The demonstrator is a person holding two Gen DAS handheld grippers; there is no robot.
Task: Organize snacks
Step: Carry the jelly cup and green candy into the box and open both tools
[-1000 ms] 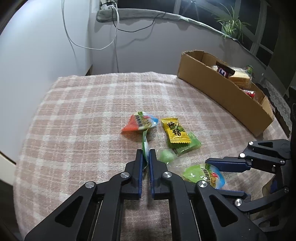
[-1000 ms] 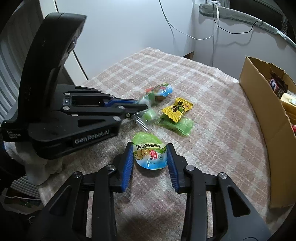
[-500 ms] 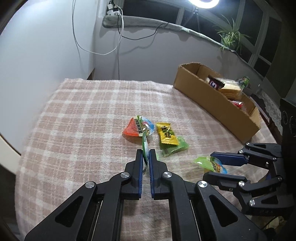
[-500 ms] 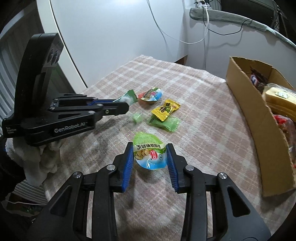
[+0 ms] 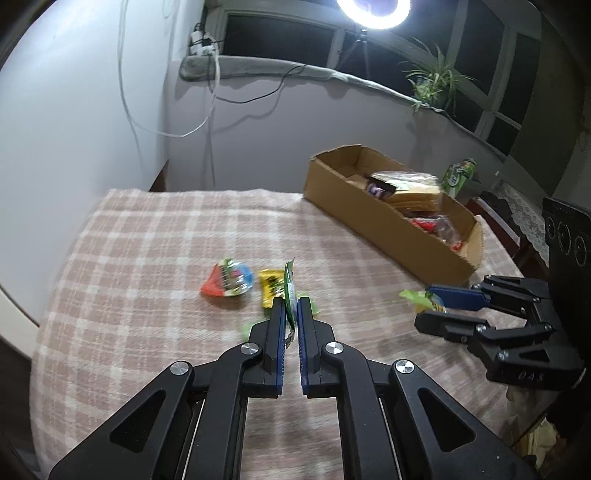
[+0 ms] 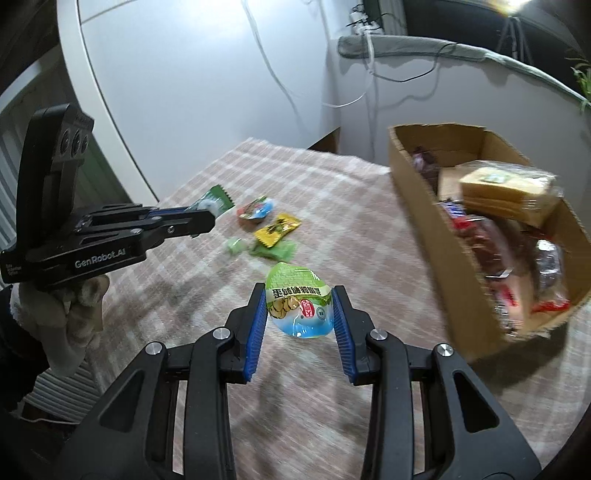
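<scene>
My left gripper (image 5: 290, 312) is shut on a thin green snack packet (image 5: 289, 286), held edge-on above the checked tablecloth; in the right wrist view the same packet (image 6: 216, 197) sticks out of the left gripper (image 6: 207, 218). My right gripper (image 6: 300, 308) is shut on a green and blue pouch (image 6: 297, 306), lifted off the cloth, and shows at the right of the left wrist view (image 5: 430, 306). A cardboard box (image 6: 432, 229) with several snacks inside stands to the right. A red and blue pouch (image 5: 229, 282), a yellow packet (image 6: 277, 229) and green candies (image 6: 275, 251) lie on the cloth.
The table is covered by a pink checked cloth (image 5: 147, 258) whose edge falls off at the left. White cables (image 5: 210, 110) hang down the wall behind. A potted plant (image 5: 432, 79) and a ring light (image 5: 373, 13) stand by the dark window. A gloved hand (image 6: 74, 314) holds the left gripper.
Both grippers have risen off the cloth with their packets. The right one has carried its pouch towards the cardboard box, which now looms larger in its view.
</scene>
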